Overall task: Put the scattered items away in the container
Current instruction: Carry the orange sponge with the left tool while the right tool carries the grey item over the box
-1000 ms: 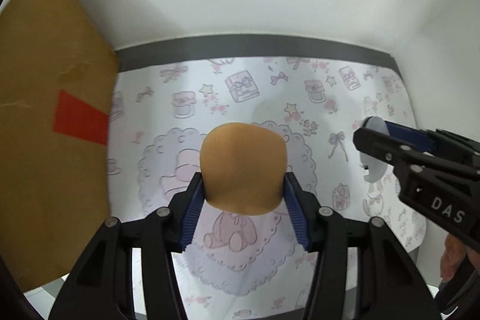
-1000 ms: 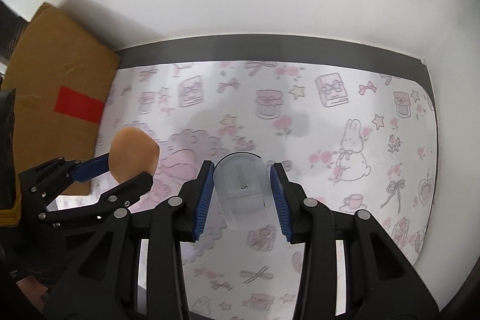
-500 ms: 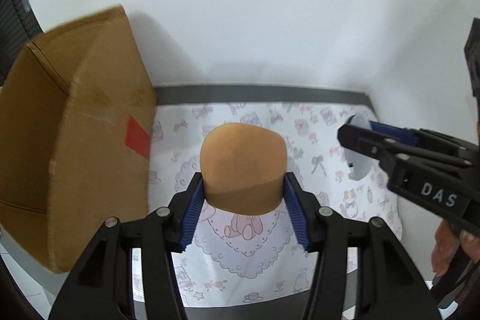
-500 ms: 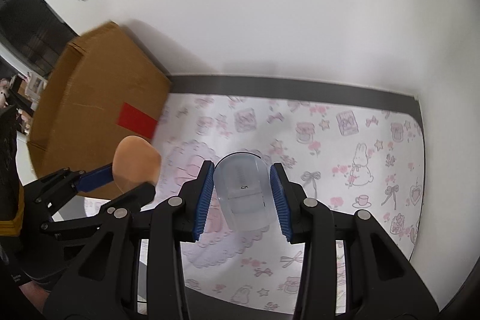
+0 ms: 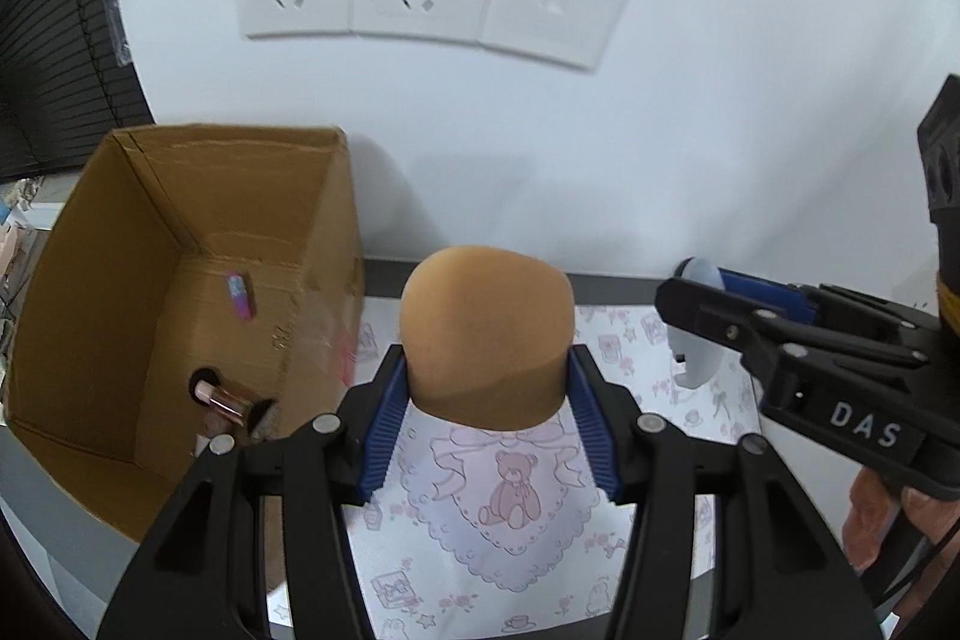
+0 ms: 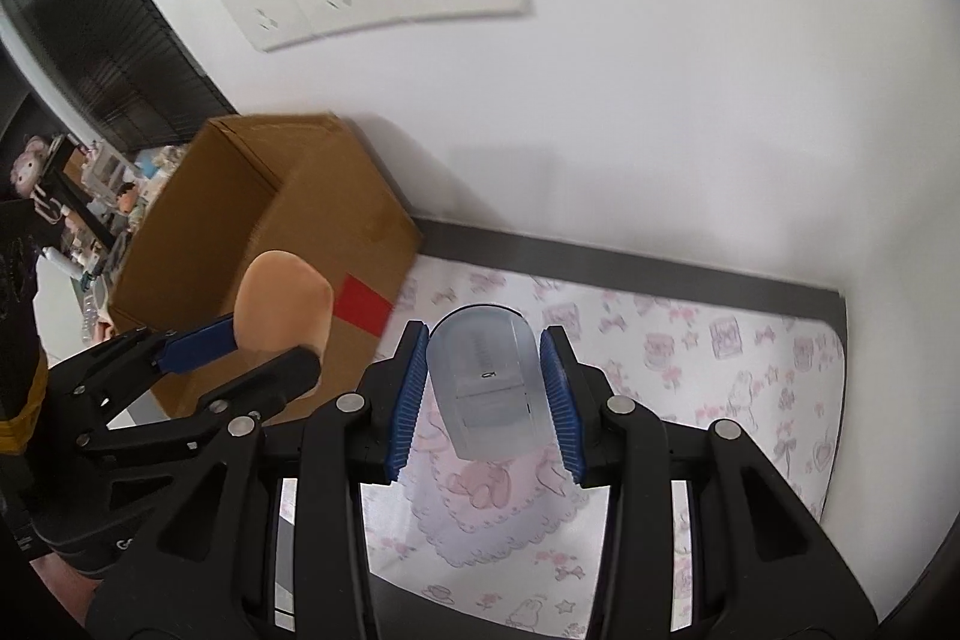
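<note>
Nearest you in the left wrist view, your left gripper (image 5: 487, 394) has its blue fingers (image 5: 381, 430) clamped on the tan sponge (image 5: 485, 334), which stands up at the frame's centre above the teddy-bear mat (image 5: 510, 532) on the table. In the right wrist view, your right gripper (image 6: 483, 391) grips the translucent plastic case (image 6: 486, 382) the same way, also at centre frame.

Further out, at the left of the left wrist view, the cardboard box (image 5: 180, 280) stands open, with a pink tube (image 5: 240, 296) on its floor and a rose-gold lipstick (image 5: 222, 397) low against its near wall. Neither held item is over the opening yet.

Risks, as I judge them: the sponge is soft, so a squeeze may let it spring out sideways on release and land on the mat. The case looks smooth and could slip if you tilt it. Your grippers are close together; both heading for the box at once could knock fingers or catch its wall.

Readable writing: "DAS" on the right gripper's body at the right of the left wrist view. The small mark on the case is illegible.
</note>
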`<state>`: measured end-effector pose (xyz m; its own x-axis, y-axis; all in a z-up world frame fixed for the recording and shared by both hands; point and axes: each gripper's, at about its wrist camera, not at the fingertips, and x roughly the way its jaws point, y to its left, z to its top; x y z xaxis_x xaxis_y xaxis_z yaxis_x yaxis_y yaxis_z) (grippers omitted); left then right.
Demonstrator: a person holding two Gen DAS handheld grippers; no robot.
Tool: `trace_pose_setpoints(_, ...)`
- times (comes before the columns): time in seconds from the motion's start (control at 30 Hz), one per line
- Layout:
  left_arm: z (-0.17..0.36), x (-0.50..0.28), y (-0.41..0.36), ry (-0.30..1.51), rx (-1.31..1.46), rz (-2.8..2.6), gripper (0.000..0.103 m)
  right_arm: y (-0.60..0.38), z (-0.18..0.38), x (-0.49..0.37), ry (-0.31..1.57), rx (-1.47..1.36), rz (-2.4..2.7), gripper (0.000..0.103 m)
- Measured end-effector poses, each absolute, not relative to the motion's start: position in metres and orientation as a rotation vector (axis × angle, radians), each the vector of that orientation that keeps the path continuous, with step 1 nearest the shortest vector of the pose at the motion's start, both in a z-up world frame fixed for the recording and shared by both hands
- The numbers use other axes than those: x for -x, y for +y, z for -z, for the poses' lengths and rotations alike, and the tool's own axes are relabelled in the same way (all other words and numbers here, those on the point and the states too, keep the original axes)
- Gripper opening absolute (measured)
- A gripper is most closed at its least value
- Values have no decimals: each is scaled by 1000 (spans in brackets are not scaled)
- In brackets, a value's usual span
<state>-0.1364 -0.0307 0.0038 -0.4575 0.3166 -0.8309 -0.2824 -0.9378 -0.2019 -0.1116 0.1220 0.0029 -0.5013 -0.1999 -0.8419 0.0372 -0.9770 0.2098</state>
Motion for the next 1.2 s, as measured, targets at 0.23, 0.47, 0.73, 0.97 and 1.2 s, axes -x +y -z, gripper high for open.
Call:
trace_pose_setpoints(0.23, -18, 143, -63, -77, 1359, -2477, 52, 88, -29, 127, -209, -1417, 2577, 40)
trace_pose_setpoints(0.47, -23, 150, -100, -128, 1356, -2530, 52, 52, -43, 143, -182, -1375, 2543, 40)
trace_pose_setpoints(0.73, -16, 154, -145, -163, 1377, -2574, 52, 6, -50, 156, -117, -1347, 2489, 40)
trace_pose_setpoints(0.97, -5, 160, -183, -196, 1424, -2587, 52, -31, -42, 167, -59, -1358, 2431, 40)
trace_pose_setpoints(1.2, 22, 170, -218, -239, 1507, -2579, 52, -67, -24, 183, -13, -1401, 2368, 40)
